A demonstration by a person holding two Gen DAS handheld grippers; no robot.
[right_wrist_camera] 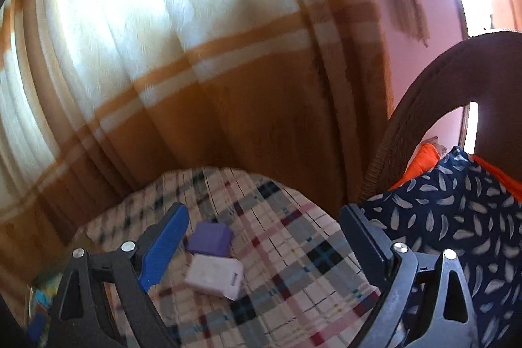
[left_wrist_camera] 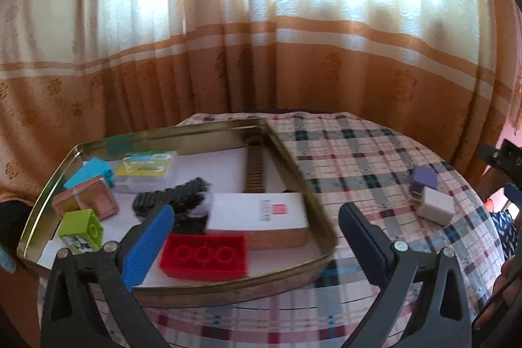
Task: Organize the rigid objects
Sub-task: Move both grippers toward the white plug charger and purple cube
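With both grippers empty and spread, centre your right gripper over the white block, clear of the purple block, before closing.

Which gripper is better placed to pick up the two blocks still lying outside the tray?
Probably the right gripper: it is open, with the purple block and white block between its fingers. The left gripper hangs open over the tray.
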